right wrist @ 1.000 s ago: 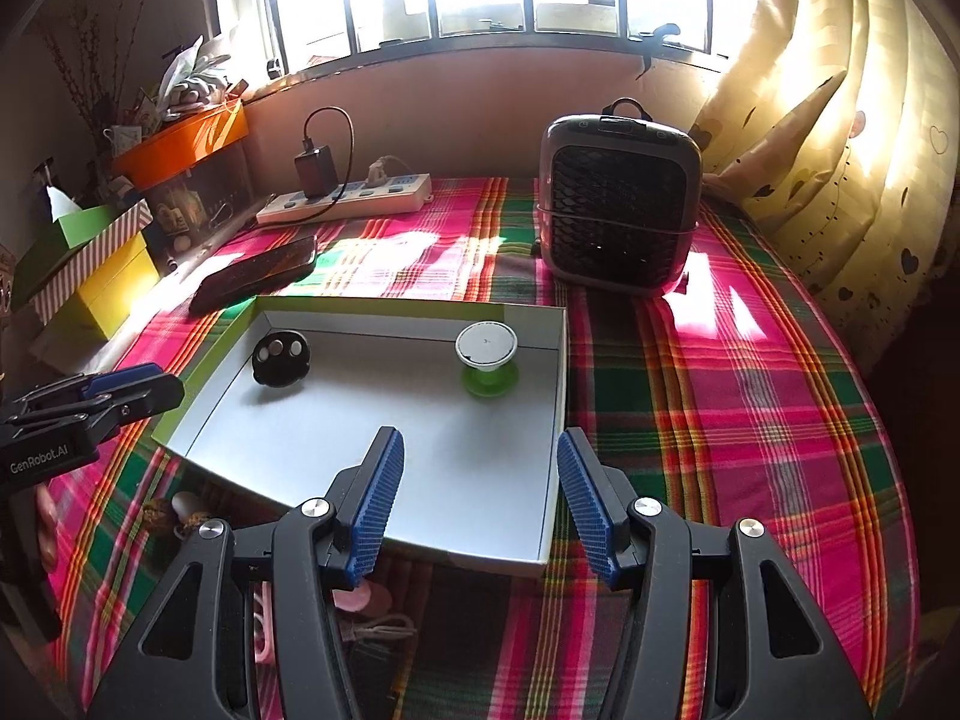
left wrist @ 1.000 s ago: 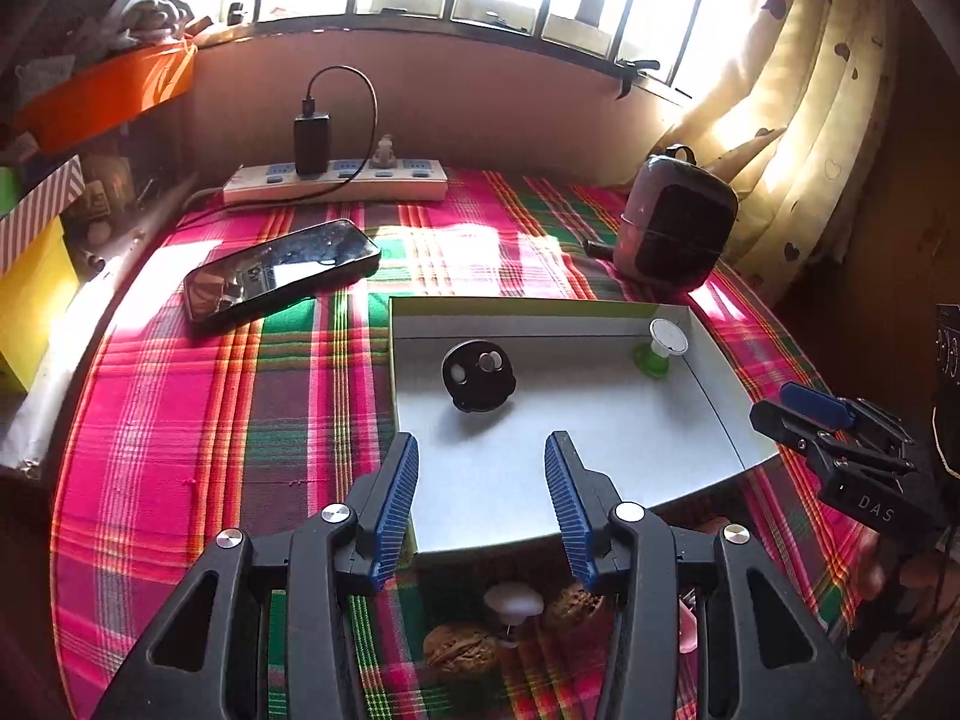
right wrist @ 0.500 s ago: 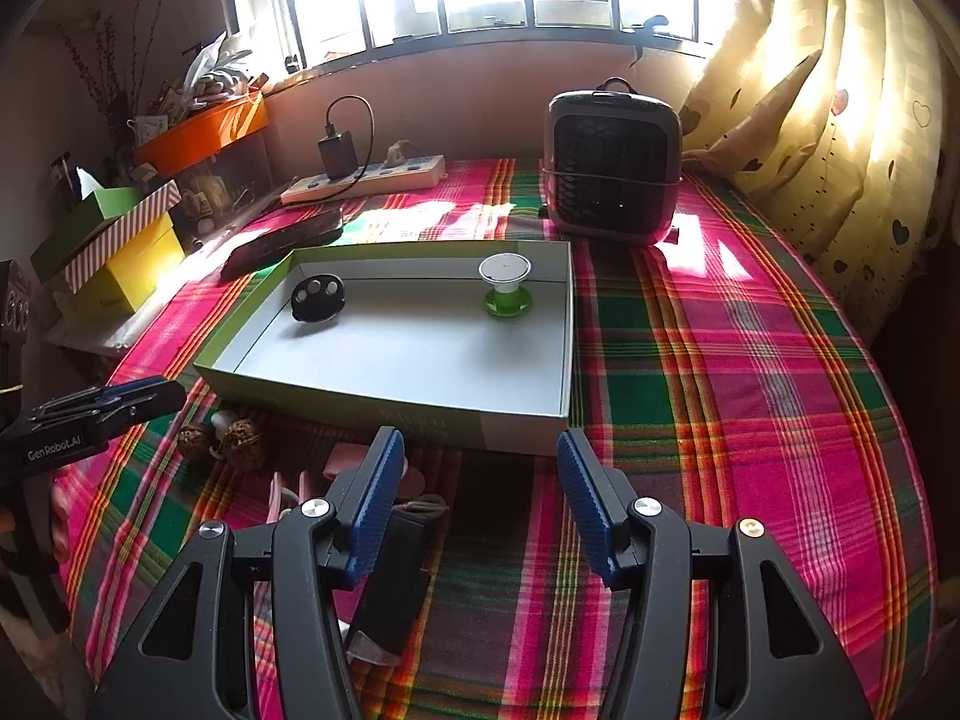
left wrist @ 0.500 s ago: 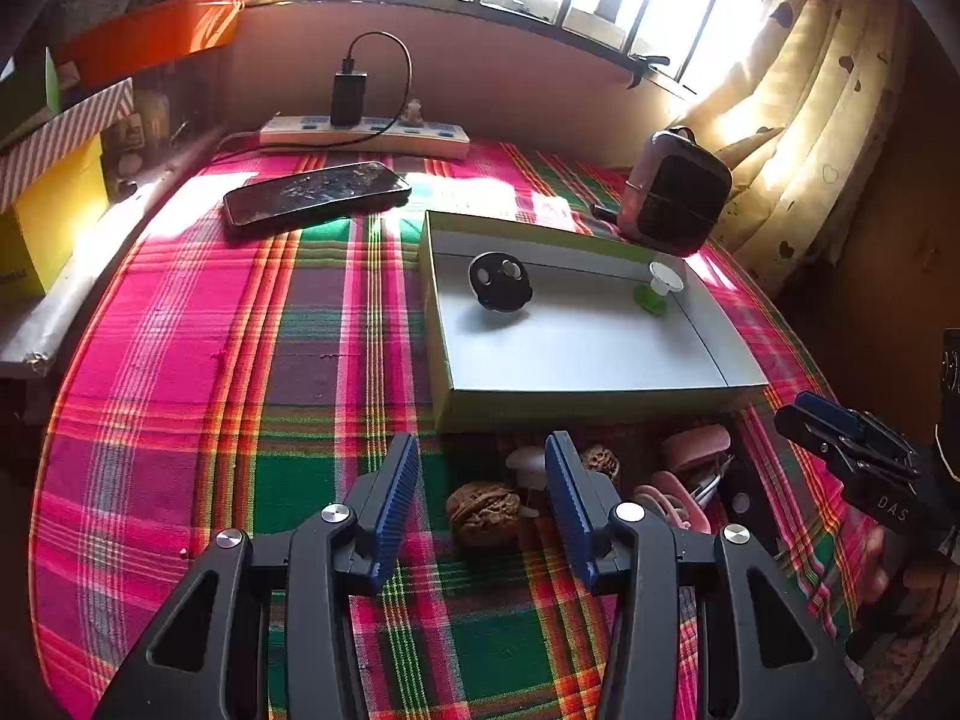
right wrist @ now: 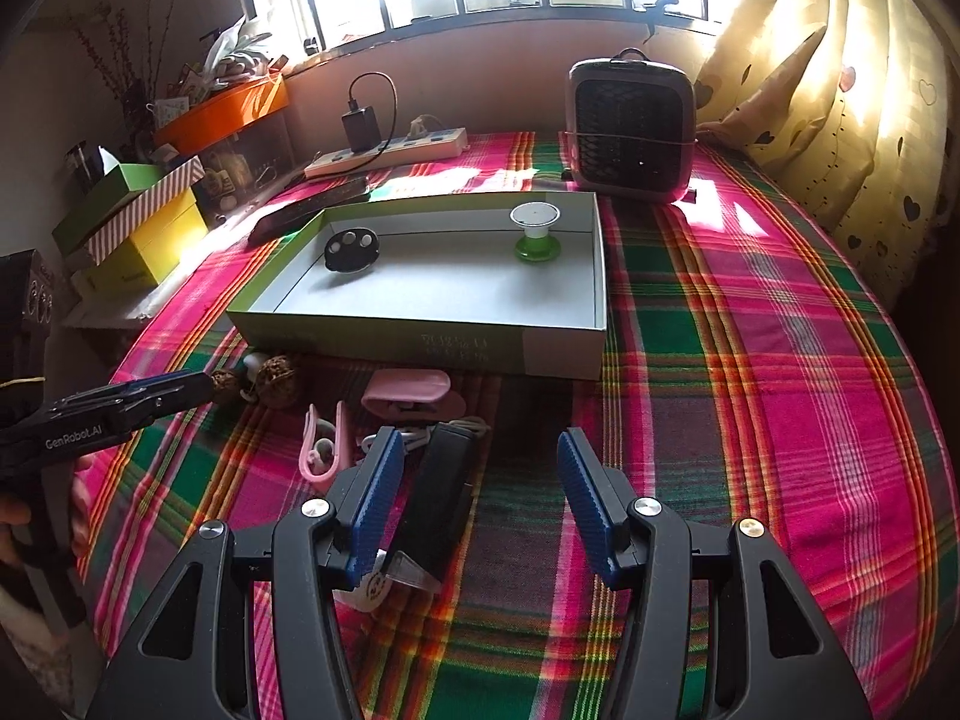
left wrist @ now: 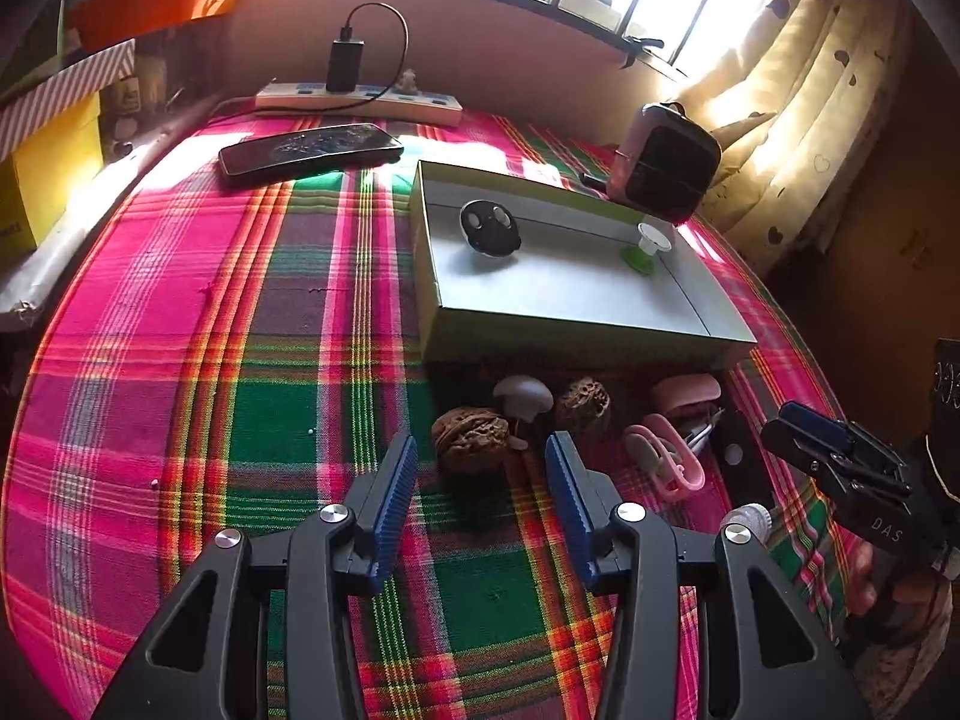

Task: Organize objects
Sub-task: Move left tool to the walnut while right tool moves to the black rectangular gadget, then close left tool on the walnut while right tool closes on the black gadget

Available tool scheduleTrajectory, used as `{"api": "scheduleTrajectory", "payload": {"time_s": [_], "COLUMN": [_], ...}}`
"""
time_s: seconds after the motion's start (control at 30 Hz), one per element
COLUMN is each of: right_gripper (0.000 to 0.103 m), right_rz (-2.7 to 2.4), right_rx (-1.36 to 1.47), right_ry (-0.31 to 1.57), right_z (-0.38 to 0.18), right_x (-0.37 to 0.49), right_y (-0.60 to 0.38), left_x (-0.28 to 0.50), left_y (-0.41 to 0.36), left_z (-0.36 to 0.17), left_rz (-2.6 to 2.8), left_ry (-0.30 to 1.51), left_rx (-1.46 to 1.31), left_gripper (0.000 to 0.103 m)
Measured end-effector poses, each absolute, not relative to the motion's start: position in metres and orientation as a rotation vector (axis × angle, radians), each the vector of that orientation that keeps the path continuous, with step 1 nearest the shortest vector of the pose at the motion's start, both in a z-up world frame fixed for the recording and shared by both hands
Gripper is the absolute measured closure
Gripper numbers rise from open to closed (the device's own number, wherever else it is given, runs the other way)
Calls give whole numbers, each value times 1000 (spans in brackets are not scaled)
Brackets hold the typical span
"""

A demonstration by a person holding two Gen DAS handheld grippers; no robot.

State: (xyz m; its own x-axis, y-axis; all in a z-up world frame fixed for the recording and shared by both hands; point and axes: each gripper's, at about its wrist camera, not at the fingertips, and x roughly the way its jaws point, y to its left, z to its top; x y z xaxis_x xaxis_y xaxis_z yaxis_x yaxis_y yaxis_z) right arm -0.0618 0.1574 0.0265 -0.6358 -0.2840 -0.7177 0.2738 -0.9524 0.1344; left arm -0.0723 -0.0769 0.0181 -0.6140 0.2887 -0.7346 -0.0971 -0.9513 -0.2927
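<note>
Left wrist view: the left tool (left wrist: 480, 468) hangs spread and empty, near a walnut (left wrist: 471, 437). The right tool (right wrist: 477, 480) is spread too, over a black case (right wrist: 441, 498), below the box (right wrist: 420, 336).

The plaid cloth (right wrist: 750, 360) right of the green box (right wrist: 420, 339) lies bare, so a gripper can pass there freely. In front of the box, walnuts (left wrist: 473, 438), a pink clip (right wrist: 414, 387) and a black case (right wrist: 441, 498) crowd the way.
</note>
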Motion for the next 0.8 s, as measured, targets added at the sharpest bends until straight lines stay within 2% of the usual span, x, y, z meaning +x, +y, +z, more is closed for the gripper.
{"api": "scheduleTrajectory", "payload": {"time_s": [0.8], "right_gripper": [49], "right_rz": [-2573], "right_rx": [1262], "right_ry": [29], "right_z": [6], "right_x": [-68], "right_y": [155], "left_x": [-88], "left_y": [-75], "left_z": [8], "left_rz": [2624], "left_ry": [-301], "left_rx": [-1303], "left_gripper": [59]}}
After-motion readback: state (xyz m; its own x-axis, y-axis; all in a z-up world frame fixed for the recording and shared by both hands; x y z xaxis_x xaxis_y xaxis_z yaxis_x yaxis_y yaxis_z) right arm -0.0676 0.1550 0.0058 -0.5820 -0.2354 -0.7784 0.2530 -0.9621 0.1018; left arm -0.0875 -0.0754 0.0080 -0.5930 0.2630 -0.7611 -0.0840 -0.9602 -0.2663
